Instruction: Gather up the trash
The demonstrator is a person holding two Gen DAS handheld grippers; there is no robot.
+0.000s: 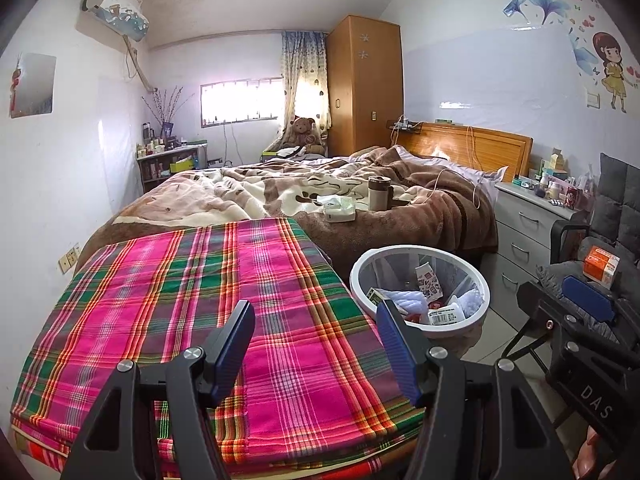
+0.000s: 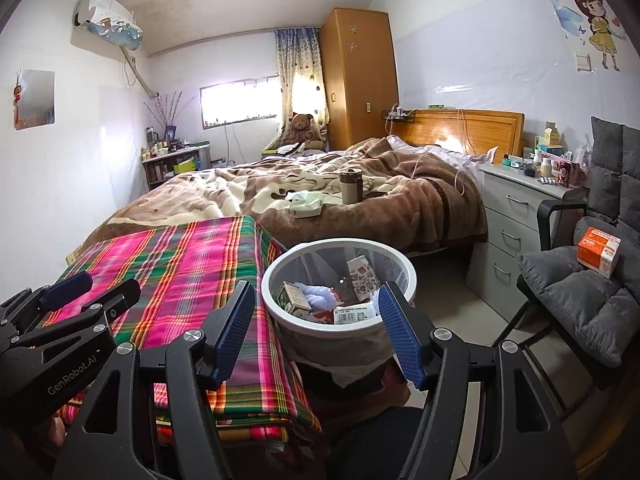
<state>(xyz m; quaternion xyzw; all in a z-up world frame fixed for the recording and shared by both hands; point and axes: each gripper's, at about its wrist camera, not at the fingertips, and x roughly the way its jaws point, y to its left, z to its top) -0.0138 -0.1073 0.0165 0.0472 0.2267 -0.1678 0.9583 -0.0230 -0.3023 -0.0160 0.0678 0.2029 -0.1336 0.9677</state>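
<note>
A white round trash bin (image 1: 420, 322) (image 2: 340, 326) stands on the floor beside the plaid-covered surface, holding several boxes and crumpled wrappers. My left gripper (image 1: 316, 344) is open and empty above the pink and green plaid cloth (image 1: 192, 304). My right gripper (image 2: 316, 328) is open and empty just in front of the bin. An orange box (image 1: 600, 266) (image 2: 598, 252) lies on the grey chair cushion at the right. A white packet (image 1: 340, 210) (image 2: 306, 204) and a brown cup (image 1: 378, 192) (image 2: 351, 186) sit on the bed.
A bed with a brown blanket (image 1: 320, 184) fills the middle. A grey drawer unit (image 2: 520, 220) with bottles on top stands right of it. A black-framed chair (image 2: 580, 292) with grey cushions is at right. A wooden wardrobe (image 2: 356, 76) stands at the back.
</note>
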